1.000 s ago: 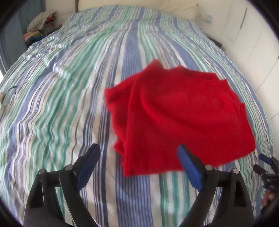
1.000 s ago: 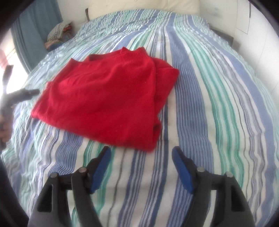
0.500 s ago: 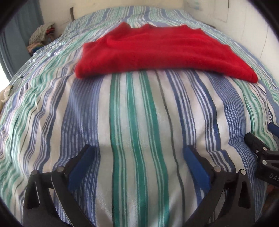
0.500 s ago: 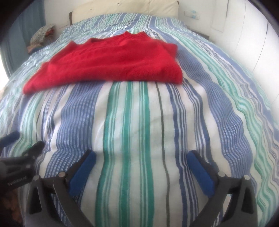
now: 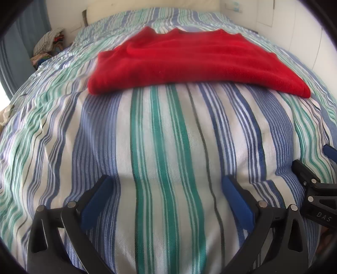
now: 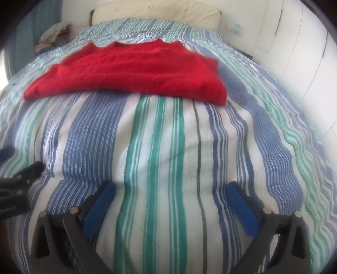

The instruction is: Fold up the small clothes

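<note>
A red knitted garment [image 5: 189,61] lies folded flat on the striped bedspread [image 5: 164,137], well ahead of both grippers. In the right wrist view the same red garment [image 6: 130,71] stretches across the upper middle. My left gripper [image 5: 167,183] stands wide open low over bare striped cloth, nothing between its blue pads. My right gripper [image 6: 170,187] is likewise wide open over the bedspread [image 6: 160,147], nothing held. Each gripper shows at the edge of the other's view: the right gripper [image 5: 316,189] at the right, the left gripper [image 6: 19,185] at the left.
A pile of clothes [image 5: 48,46] sits beside the bed at the far left, by a blue curtain [image 5: 12,54]. A cream headboard [image 6: 155,14] and white wall panels [image 6: 305,52] bound the bed at the back and right.
Both grippers pulled back from the red garment toward the near end of the bed and sank lower; their jaws spread wider. Since half a second ago they have held still.
</note>
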The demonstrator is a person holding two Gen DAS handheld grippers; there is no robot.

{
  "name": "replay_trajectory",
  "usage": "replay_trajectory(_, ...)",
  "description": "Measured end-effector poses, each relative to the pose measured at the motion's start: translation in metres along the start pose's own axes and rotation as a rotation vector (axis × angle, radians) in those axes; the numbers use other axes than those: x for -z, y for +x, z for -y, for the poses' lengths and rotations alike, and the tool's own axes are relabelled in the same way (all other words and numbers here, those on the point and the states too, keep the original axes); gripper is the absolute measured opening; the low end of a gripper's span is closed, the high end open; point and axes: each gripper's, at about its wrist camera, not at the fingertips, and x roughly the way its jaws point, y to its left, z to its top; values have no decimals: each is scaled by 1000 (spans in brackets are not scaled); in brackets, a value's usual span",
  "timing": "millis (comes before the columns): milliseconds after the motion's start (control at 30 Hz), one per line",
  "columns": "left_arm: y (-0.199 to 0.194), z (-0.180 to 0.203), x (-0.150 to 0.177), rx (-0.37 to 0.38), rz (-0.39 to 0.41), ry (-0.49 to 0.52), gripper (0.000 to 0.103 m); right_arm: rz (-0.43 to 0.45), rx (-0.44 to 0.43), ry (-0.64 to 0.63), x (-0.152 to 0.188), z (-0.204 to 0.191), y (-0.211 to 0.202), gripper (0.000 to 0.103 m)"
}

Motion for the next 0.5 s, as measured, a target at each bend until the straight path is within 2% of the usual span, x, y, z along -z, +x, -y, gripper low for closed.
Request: replay_trajectory(500,2,0,0,-7,1,5,102,0,2,-1,-1,-1,0,103)
